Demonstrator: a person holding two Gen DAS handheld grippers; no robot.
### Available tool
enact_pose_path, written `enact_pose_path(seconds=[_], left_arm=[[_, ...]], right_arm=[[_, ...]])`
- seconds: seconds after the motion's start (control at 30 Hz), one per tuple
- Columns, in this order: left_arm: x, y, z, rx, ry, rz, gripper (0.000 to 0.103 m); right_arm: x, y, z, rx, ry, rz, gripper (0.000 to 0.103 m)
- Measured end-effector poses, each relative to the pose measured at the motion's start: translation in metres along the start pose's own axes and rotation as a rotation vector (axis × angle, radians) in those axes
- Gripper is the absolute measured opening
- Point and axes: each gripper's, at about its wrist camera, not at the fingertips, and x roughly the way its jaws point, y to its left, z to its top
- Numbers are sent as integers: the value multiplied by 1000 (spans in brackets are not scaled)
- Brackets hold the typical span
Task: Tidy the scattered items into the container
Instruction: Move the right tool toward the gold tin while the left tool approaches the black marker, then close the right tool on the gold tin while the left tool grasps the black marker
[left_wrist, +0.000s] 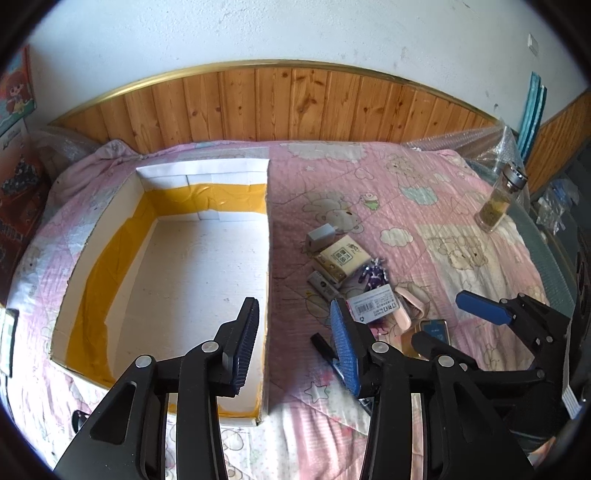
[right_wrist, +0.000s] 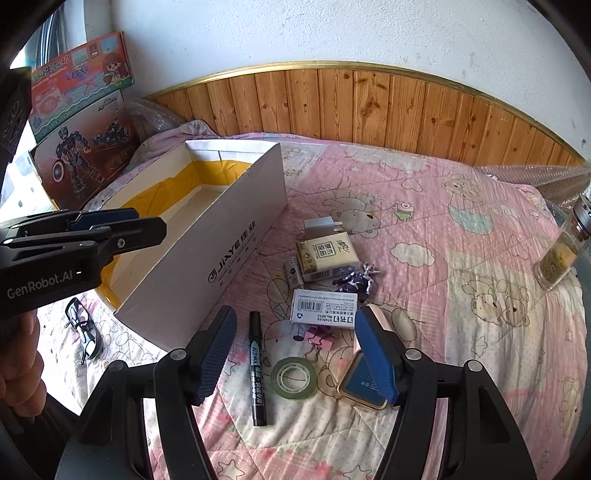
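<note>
Left wrist view: the left gripper is hanging over the near right corner of the cardboard box, its jaws spread with nothing between them; the box wall is passing under the gap. The box is sitting open on the pink quilt. The scattered items are lying to its right: a tissue pack, a staple box and a phone. The right gripper is showing at the right, jaws spread.

Right wrist view: the right gripper is hovering with jaws spread wide, pinching nothing. Beneath the gap, a black marker and a tape roll are lying on the quilt. The phone is lying partly under the right finger.
</note>
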Motion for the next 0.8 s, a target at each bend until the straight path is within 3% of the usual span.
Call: enact_pose_path(seconds=[0.2, 0.43, 0.63, 0.8], left_arm=[[7, -12, -7, 17, 23, -8, 44], [27, -33, -29, -2, 100, -77, 44], [64, -46, -52, -9, 205, -80, 44], [88, -38, -58, -50, 243, -51, 44]], right_arm=[[0, -24, -11, 31, 27, -14, 70], [10, -55, -26, 84, 94, -31, 72], [27, -58, -36, 62, 158, -7, 73], [44, -59, -41, 35, 197, -15, 73]])
